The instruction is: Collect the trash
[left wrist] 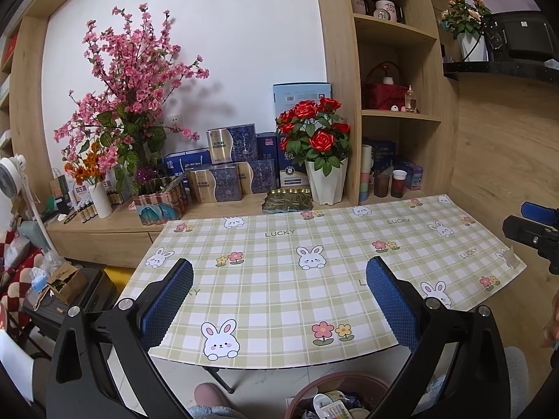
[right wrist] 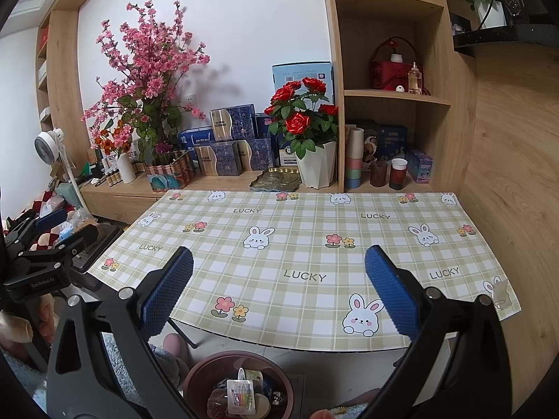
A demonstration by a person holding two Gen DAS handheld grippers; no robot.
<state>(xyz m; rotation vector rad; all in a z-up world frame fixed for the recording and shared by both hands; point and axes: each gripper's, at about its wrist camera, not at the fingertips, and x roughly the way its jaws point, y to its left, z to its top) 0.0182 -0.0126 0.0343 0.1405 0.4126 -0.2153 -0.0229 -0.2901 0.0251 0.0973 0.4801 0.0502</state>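
1. The fingers [left wrist: 167, 300] of the left gripper [left wrist: 279, 300] are spread wide and hold nothing; their blue pads are finely ribbed on black arms.
2. The right gripper [right wrist: 279, 289] likewise has its fingers [right wrist: 391, 289] spread and bare.
3. The tabletop [right wrist: 314, 255] wears a smooth green plaid cover printed with rabbits and flowers.
4. Behind it stand a rose pot [right wrist: 316, 169], blue boxes [right wrist: 230, 139] and a gilt tray [right wrist: 276, 176].
5. The trash [right wrist: 241, 396], mixed wrappers and small packets, lies in a round brown bin [right wrist: 195, 373] on the floor below the tabletop's near edge.
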